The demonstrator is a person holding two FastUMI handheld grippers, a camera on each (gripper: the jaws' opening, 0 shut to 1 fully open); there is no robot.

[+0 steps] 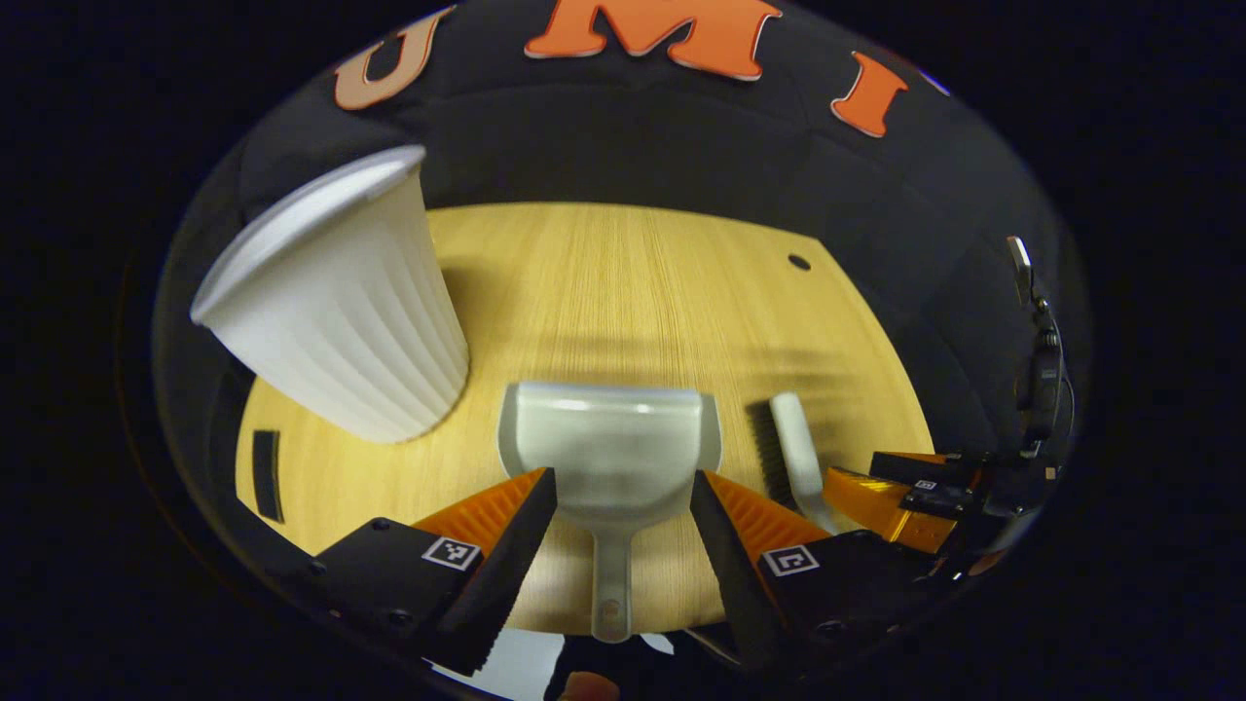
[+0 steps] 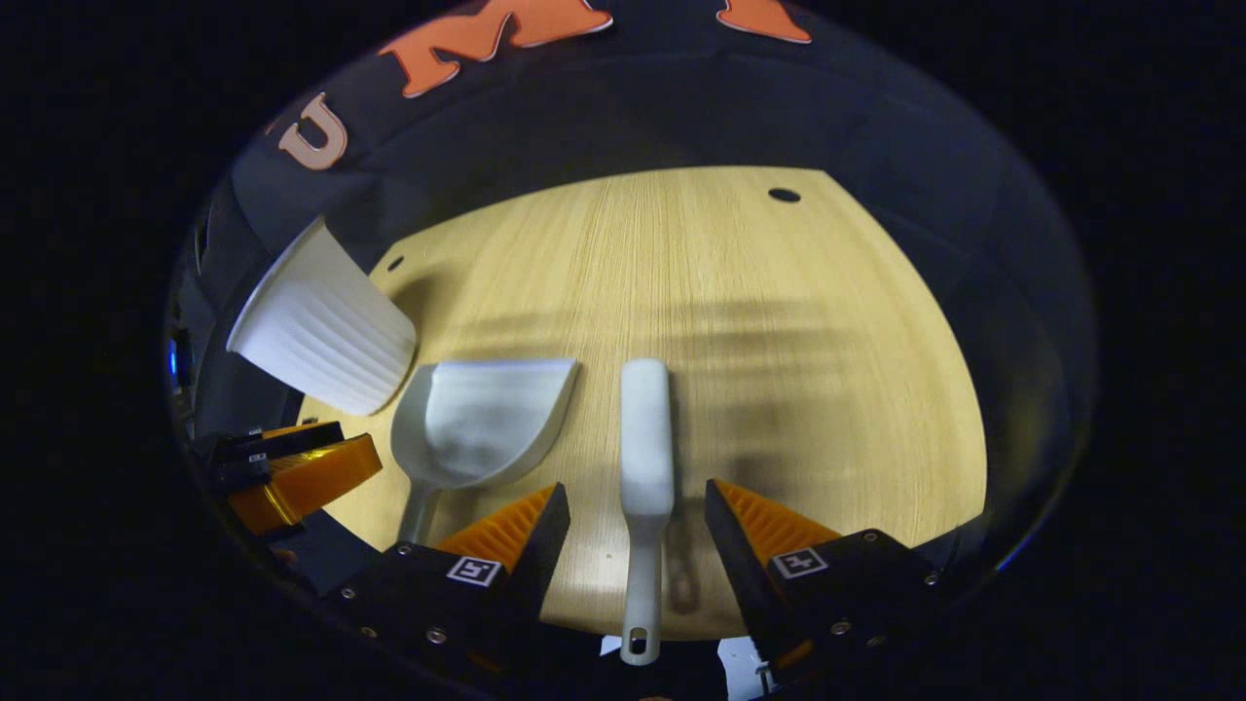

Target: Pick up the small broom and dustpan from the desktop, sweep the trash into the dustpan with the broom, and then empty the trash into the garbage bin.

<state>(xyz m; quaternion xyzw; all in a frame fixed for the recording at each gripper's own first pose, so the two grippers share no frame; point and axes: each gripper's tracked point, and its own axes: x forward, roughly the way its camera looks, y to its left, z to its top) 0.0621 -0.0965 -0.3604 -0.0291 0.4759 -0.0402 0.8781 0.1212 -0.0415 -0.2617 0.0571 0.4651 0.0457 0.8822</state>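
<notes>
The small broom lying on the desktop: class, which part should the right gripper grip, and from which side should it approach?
Grip the small broom by its thin handle, coming from the near table edge. The handle points back between the open right gripper, while the dustpan crowds the head's left side.

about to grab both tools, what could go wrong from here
The dustpan lies close beside the white bin, so lifting it with the left gripper could bump the bin. The broom lies just beside the dustpan, so the right gripper closing on its thin handle may nudge the pan. Both handles overhang the desktop edge and might slip off.
</notes>
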